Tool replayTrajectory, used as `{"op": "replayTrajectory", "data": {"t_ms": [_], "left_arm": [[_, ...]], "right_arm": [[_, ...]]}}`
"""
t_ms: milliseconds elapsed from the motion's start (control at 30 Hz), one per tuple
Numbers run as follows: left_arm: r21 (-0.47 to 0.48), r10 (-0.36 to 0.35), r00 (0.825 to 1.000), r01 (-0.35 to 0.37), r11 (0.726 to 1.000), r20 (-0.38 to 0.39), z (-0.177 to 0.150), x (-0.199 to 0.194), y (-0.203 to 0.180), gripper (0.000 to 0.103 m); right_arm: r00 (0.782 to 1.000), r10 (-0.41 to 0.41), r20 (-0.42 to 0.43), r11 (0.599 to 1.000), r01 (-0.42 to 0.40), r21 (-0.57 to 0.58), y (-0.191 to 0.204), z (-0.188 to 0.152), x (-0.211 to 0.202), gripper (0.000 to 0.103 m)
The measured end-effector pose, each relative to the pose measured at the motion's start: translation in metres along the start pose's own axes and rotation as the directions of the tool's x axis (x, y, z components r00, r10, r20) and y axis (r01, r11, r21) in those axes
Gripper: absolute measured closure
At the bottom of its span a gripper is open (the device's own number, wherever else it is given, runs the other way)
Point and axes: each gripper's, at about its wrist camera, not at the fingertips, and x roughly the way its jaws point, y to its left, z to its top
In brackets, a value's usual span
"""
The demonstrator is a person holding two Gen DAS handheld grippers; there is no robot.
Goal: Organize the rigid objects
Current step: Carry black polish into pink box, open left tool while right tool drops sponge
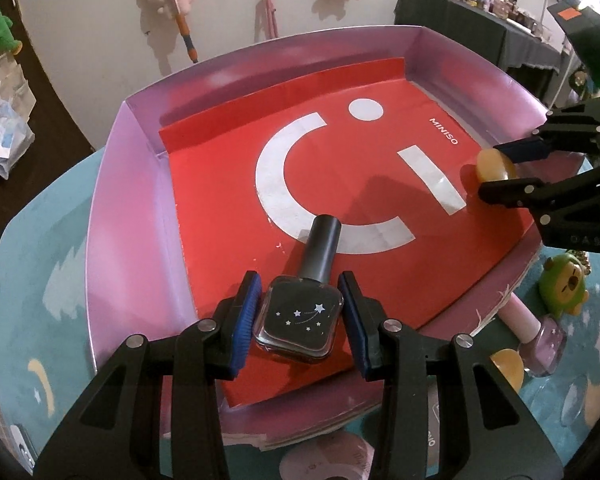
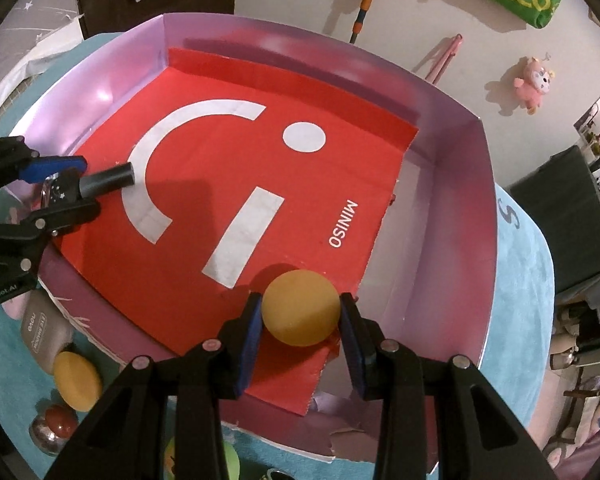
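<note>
Left gripper (image 1: 302, 314) with its jaws set part-way open on either side of a dark nail polish bottle (image 1: 300, 320); the blue pads (image 1: 246, 316) lie against or just beside the square glass body, and whether they press it cannot be told. The bottle lies low over the near edge of the red MINISO sheet (image 1: 228, 184) that lines the pink tray (image 1: 116, 208), its black cap (image 1: 322, 246) pointing toward the far side. Right gripper (image 2: 300, 314) with its jaws likewise part-way open around one yellow round disc (image 2: 300, 306), whose sides meet both pads; the disc sits at the near right corner of the red sheet, close to the tray's right wall. In the left wrist view the same right gripper (image 1: 496, 170) appears at the far right with the disc (image 1: 494, 166) between its fingers. Count inside the tray: one bottle, one disc. Count outside it on the teal tabletop (image 1: 32, 248): a second yellow disc (image 2: 77, 381), one pale purple nail polish bottle (image 1: 542, 338), one green bear figure (image 1: 564, 284), one grey case (image 2: 42, 330), one red and silver ball (image 2: 54, 424), and one pale roll (image 1: 328, 458) at the near edge.
</note>
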Motion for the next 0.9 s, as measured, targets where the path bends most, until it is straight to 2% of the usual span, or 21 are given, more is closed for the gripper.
{"op": "replayTrajectory", "data": {"t_ms": [333,400,633,733,800,900], "left_arm": [[0.006,-0.006,1.0,0.006,1.0,0.007,0.002,0.001,0.001,0.064],[0.012,0.01,1.0,-0.011,1.0,0.026,0.003,-0.002,0.0,0.056],[-0.001,-0.005,0.998,0.005,1.0,0.07,0.005,-0.017,0.0,0.046],[-0.01,-0.013,0.995,0.014,1.0,0.095,0.004,-0.027,0.0,0.039],[-0.017,-0.008,0.993,0.011,1.0,0.122,0.003,-0.037,0.0,0.031],[-0.036,-0.021,0.987,0.027,0.999,0.16,-0.002,-0.052,0.001,0.029]], "right_arm": [[1.0,0.006,-0.004,1.0,-0.006,0.007,-0.001,0.002,0.001,0.063],[1.0,0.01,-0.006,1.0,-0.01,0.008,-0.001,0.003,0.002,0.062],[1.0,0.017,-0.01,1.0,-0.017,0.014,-0.002,0.005,0.002,0.06],[0.999,0.032,0.002,0.999,-0.032,0.018,-0.002,0.004,-0.002,0.054],[0.999,0.033,0.016,0.999,-0.033,0.017,0.0,0.001,-0.008,0.048],[0.998,0.037,0.047,0.999,-0.038,0.021,0.001,-0.002,-0.021,0.046]]}}
